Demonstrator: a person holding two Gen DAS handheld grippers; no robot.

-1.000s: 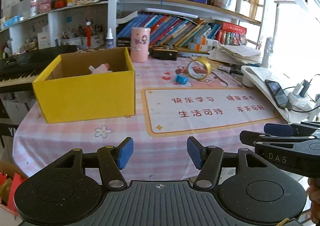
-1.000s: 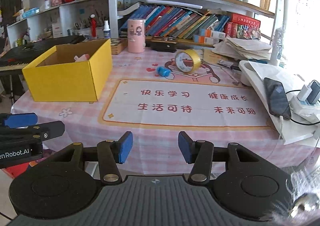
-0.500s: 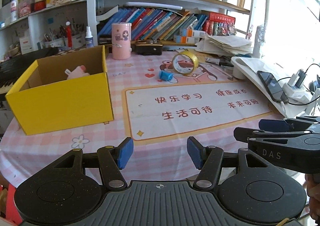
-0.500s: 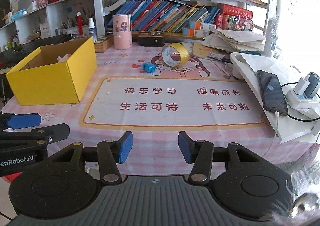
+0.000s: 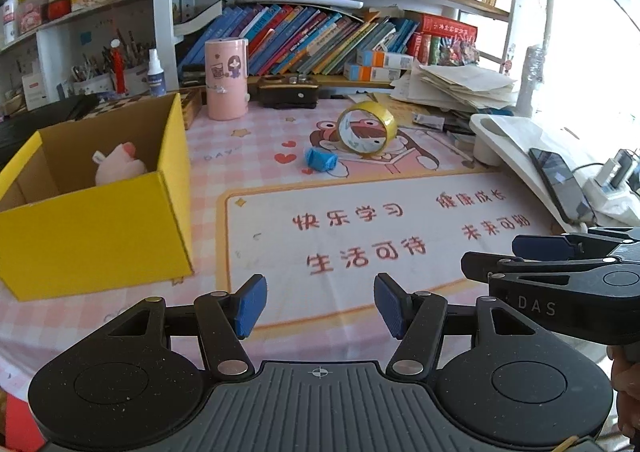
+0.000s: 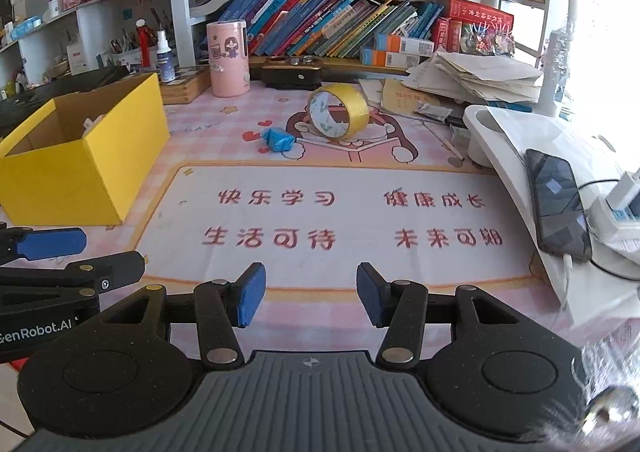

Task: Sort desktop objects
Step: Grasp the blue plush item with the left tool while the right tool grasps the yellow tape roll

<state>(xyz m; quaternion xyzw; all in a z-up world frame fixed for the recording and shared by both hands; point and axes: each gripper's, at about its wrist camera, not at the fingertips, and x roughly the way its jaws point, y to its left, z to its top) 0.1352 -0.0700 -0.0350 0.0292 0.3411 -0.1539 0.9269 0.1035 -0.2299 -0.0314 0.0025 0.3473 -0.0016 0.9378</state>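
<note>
A yellow cardboard box [image 5: 96, 228] stands at the left of the table, with a pink plush toy [image 5: 118, 164] inside; the box also shows in the right wrist view [image 6: 84, 156]. A yellow tape roll [image 5: 366, 127] stands on edge at the far middle, also in the right wrist view [image 6: 338, 111]. A small blue wrapped object [image 5: 320, 160] lies just left of it, also in the right wrist view [image 6: 279, 140]. My left gripper [image 5: 319, 304] is open and empty over the near table edge. My right gripper [image 6: 311, 300] is open and empty beside it.
A pink cylinder [image 5: 226, 79] and a dark wooden holder [image 5: 288, 92] stand at the back. A paper stack [image 5: 460, 86], a white stand [image 6: 520, 140] with a phone [image 6: 558, 202] and a charger with cables [image 6: 622, 196] fill the right. Bookshelves rise behind.
Both grippers have moved forward over the table edge, and the left has swung right. The box, tape and blue object appear nearer. Both stay open.
</note>
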